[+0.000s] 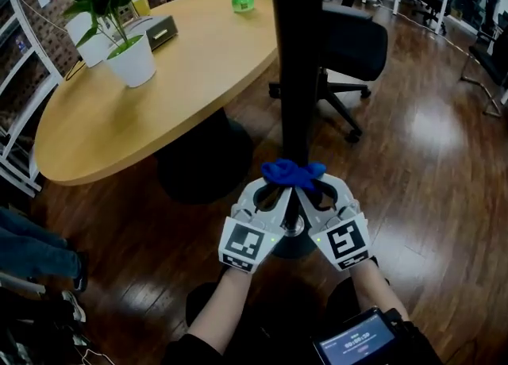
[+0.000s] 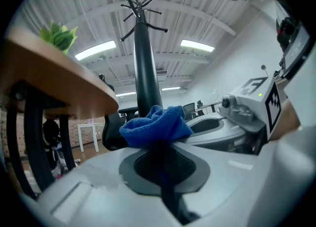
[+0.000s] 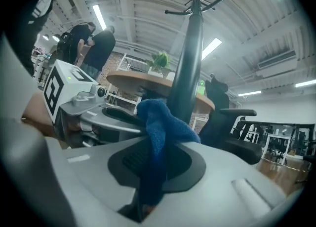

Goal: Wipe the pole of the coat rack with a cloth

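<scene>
Converging from the lower edge of the head view, both bare forearms reach forward and slightly inward, so the two grippers form a V whose tips meet low on the black round pole of the coat rack [image 1: 295, 54]. The left gripper [image 1: 274, 190] is angled toward the right and the right gripper [image 1: 317, 189] toward the left; their marker cubes sit nearest the wrists.

The crumpled blue terry cloth [image 1: 292, 171] is bunched between the two sets of tips and lies against the near side of the pole. In the left gripper view the jaws are closed, with a fold of the cloth pinched in the seam between them. The right gripper view shows the same condition (jaws together, cloth clamped and trailing down the seam). In both views the pole rises directly behind the cloth to its hooks.

Each cube carries square black-and-white marker patterns. A small dark device with a lit screen [image 1: 357, 343] sits near the right forearm; its figures are too small to read.

A round wooden table [image 1: 175, 86] stands left of the pole.
</scene>
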Available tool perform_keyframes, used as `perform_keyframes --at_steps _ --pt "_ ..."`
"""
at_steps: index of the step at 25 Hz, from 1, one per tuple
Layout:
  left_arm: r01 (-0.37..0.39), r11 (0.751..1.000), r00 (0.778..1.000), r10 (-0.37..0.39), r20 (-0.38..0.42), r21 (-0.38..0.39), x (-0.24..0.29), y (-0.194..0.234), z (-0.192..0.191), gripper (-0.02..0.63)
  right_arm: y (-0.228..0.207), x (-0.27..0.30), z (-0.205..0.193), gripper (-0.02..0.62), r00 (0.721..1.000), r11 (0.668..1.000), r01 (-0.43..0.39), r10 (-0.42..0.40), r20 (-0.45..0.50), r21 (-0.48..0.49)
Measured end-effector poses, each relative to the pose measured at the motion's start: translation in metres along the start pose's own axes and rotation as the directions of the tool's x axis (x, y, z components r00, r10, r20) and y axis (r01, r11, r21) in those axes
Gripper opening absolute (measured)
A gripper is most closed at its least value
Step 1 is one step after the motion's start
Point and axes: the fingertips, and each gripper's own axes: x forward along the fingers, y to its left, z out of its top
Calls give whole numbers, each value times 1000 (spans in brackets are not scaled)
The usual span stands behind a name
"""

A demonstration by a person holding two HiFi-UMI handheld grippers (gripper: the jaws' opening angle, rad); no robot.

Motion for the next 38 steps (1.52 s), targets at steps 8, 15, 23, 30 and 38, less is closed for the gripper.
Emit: perform_keyframes --at_steps 8,15,23,30,38 --pt "82 995 983 -90 -161 -58 12 -28 -157 0 45 21 -150 49 985 981 -65 92 -147 183" --pt "146 970 873 -219 -436 -195 19 -48 -292 0 87 41 -276 49 920 952 -95 196 -339 292" --pt "147 943 768 -300 -566 -299 22 -81 -385 0 107 45 -377 49 824 929 -44 242 -512 367" --pt "126 929 761 -316 -567 -348 25 -86 -401 0 111 45 -390 51 815 925 -29 241 -527 378" --pt "200 963 829 -264 -493 -179 18 -50 -261 3 75 34 -250 51 891 946 -91 216 -398 310"
